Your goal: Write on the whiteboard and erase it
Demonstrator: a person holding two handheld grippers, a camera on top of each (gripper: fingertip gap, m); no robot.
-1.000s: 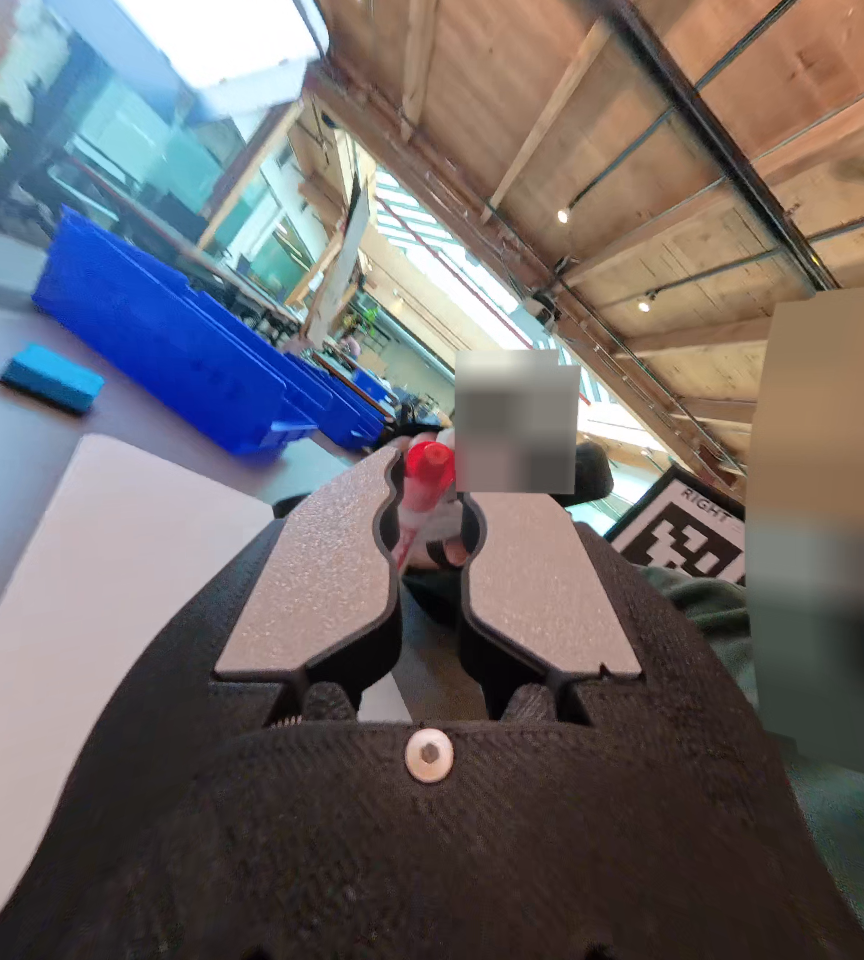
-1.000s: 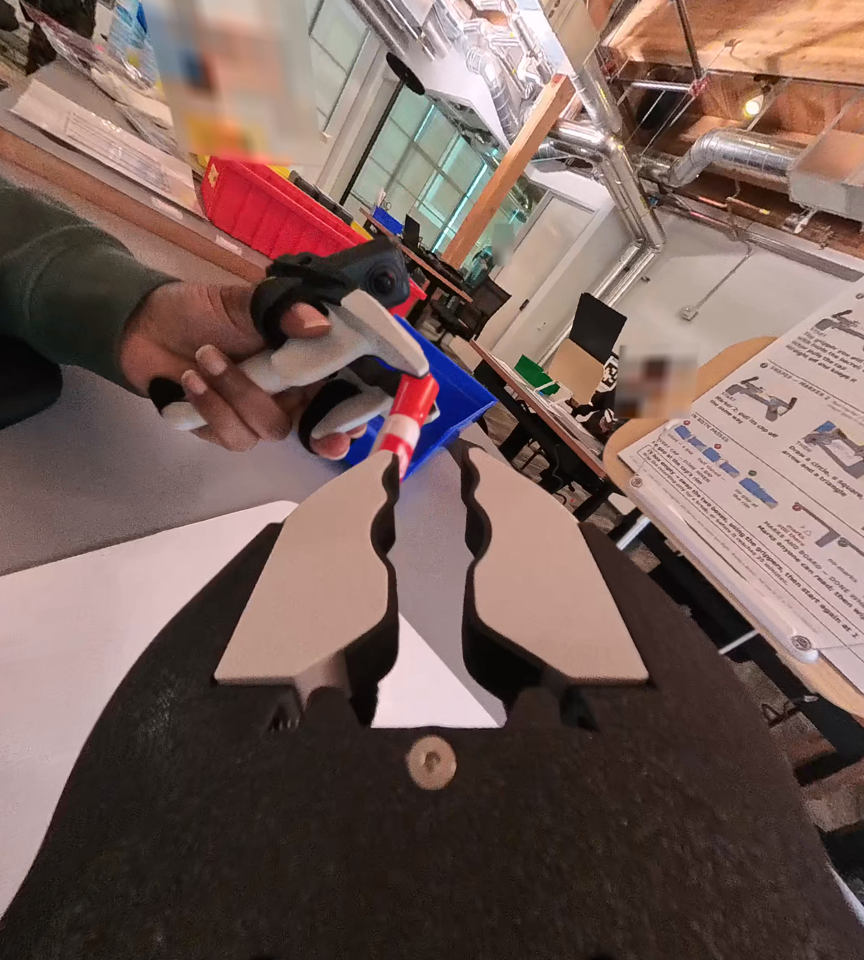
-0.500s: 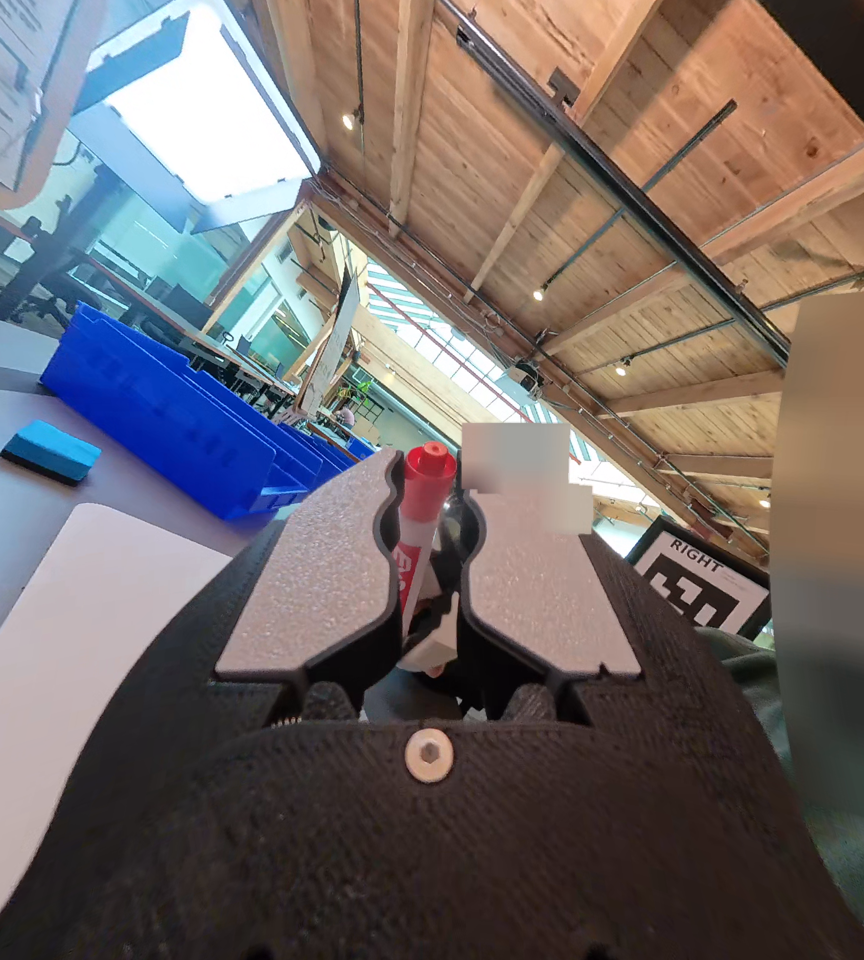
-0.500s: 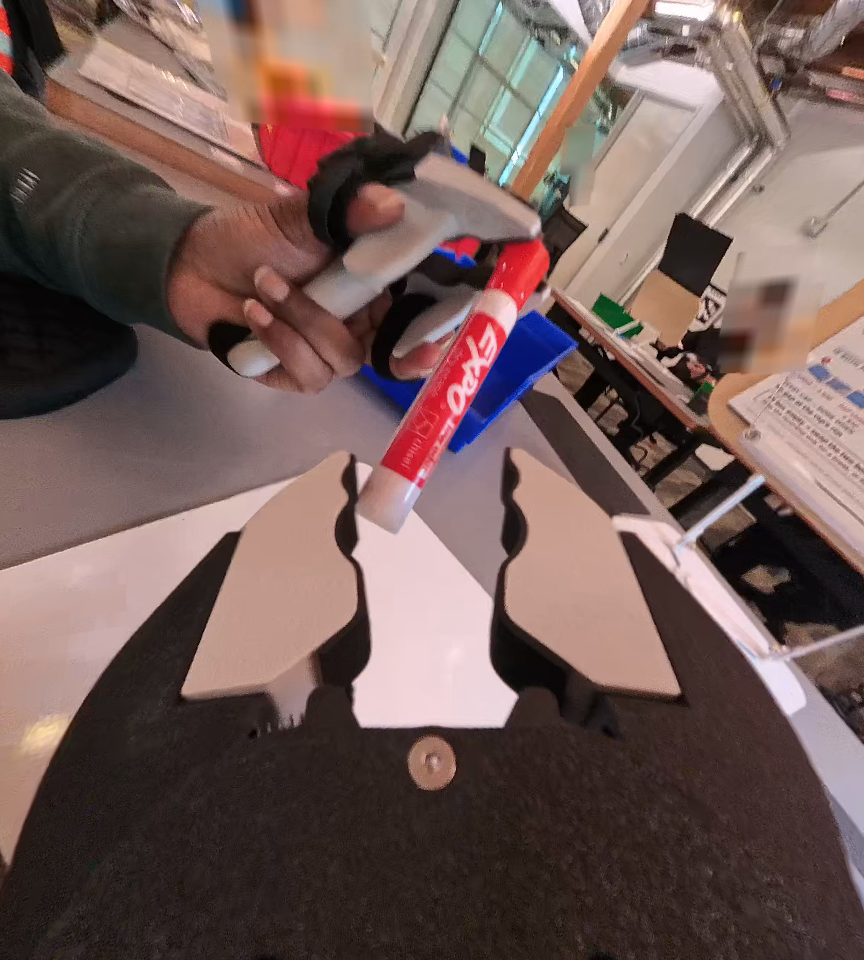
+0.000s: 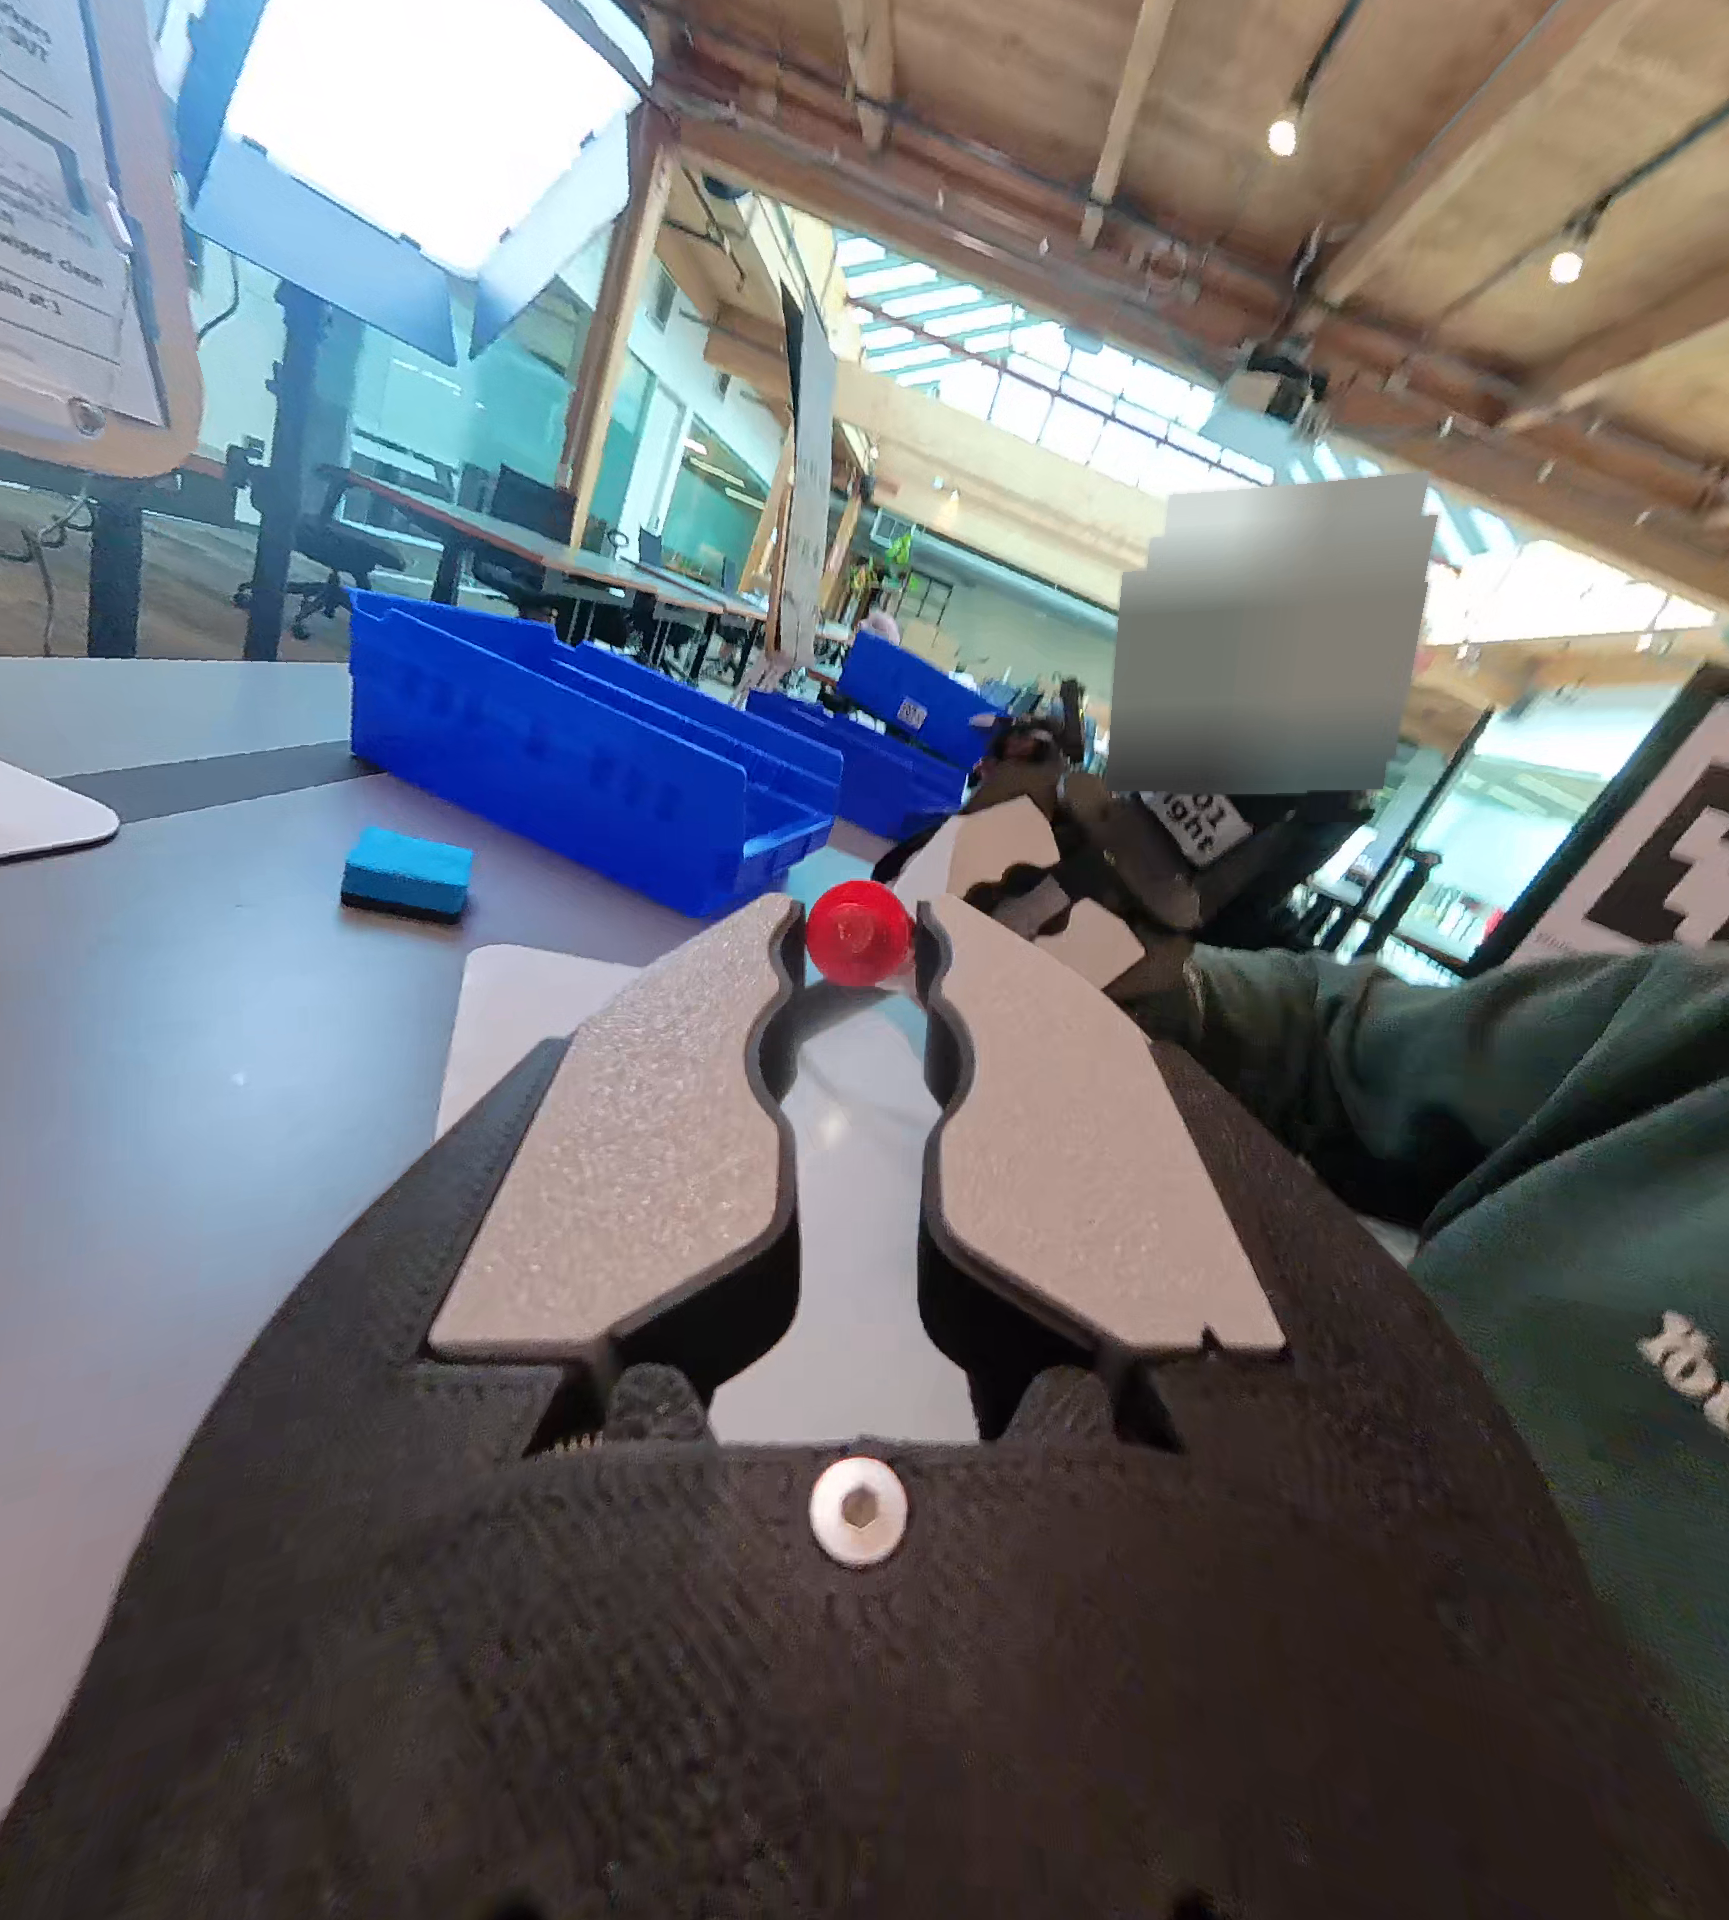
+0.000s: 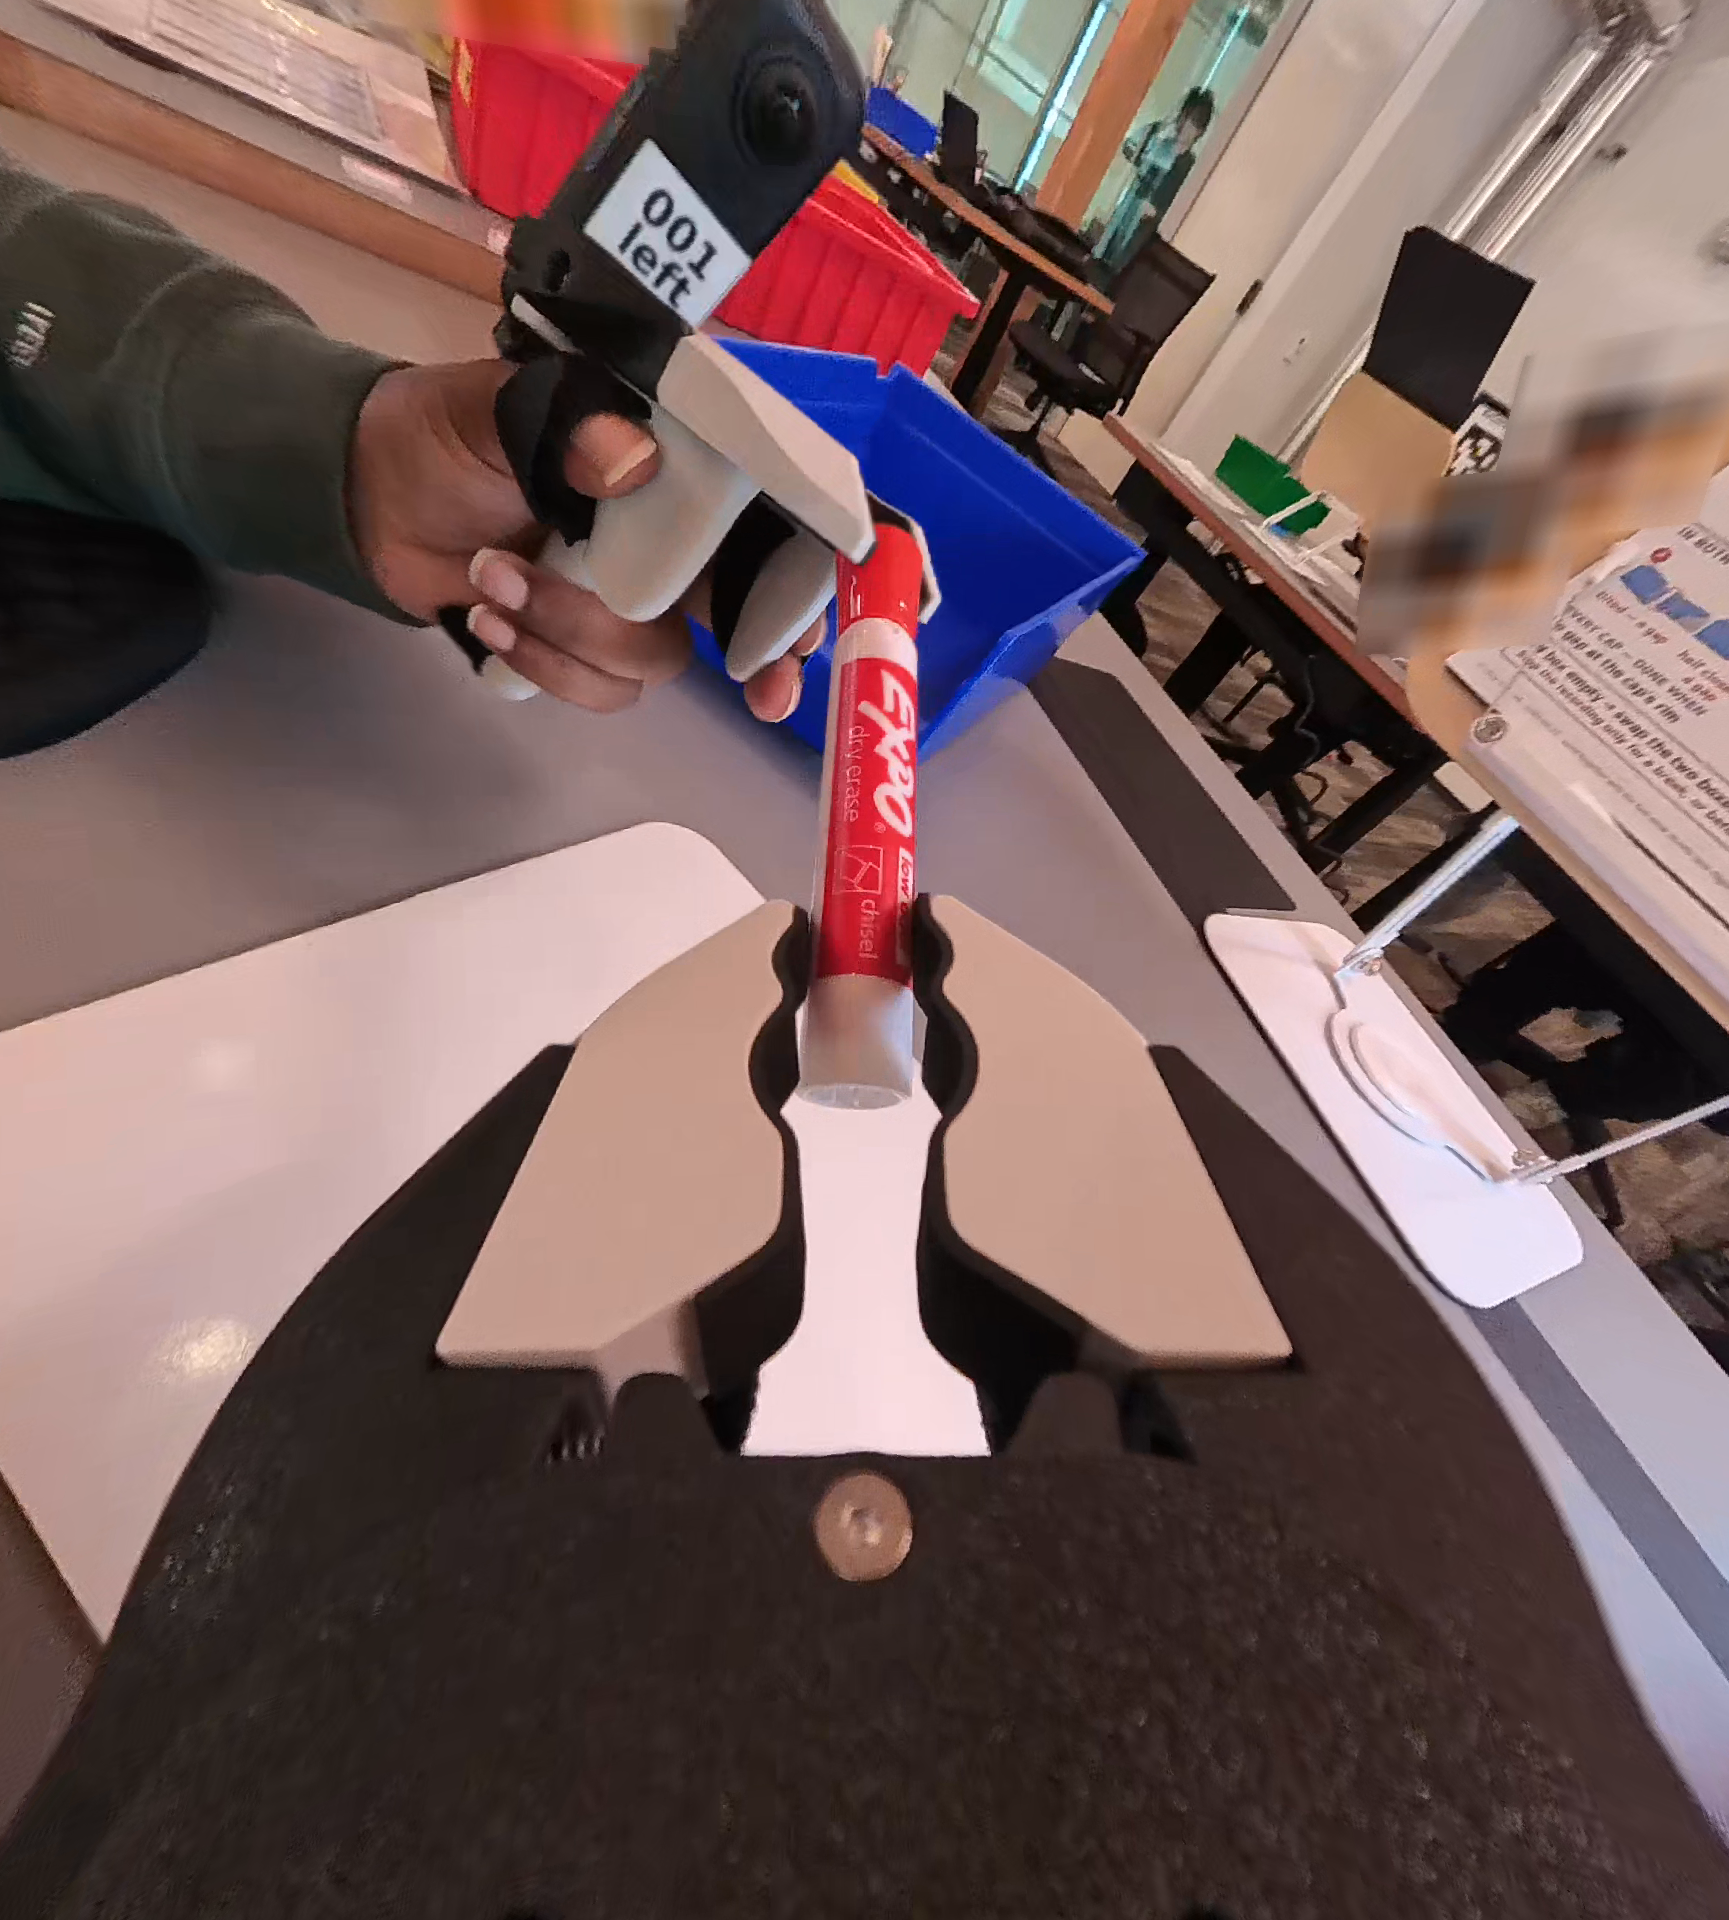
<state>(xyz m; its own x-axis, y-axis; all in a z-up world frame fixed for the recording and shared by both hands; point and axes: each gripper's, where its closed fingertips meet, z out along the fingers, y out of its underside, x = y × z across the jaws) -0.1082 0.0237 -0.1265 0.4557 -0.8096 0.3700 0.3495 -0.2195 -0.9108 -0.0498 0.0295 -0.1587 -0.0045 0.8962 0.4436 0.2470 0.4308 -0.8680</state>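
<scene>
The red marker [image 6: 865, 800] hangs in the air above the whiteboard [image 6: 216, 1039], held at both ends. The left hand-held gripper [image 6: 865, 556] is clamped on the red cap [image 5: 858, 932] at the top, and the right hand-held gripper [image 6: 858, 971] is closed on the lower barrel, its fingertips pressing on either side of the label just above the pale butt end. To my eye this looks like the set-up for pulling the cap off, with each end pinned.

The marker is a light, stiff plastic tube, smooth and round, so I'd expect it to twist or slide if the hold is slack. The barrel near the butt seems the right place to hold for writing, leaving the tip end free. The cap is short and looks to be gripped close to the fingertips, though from this angle I can't be sure how deep it sits.

The blue eraser [image 5: 407, 873] lies on the grey tabletop [image 5: 164, 1039] near a blue bin [image 5: 579, 748]
</scene>
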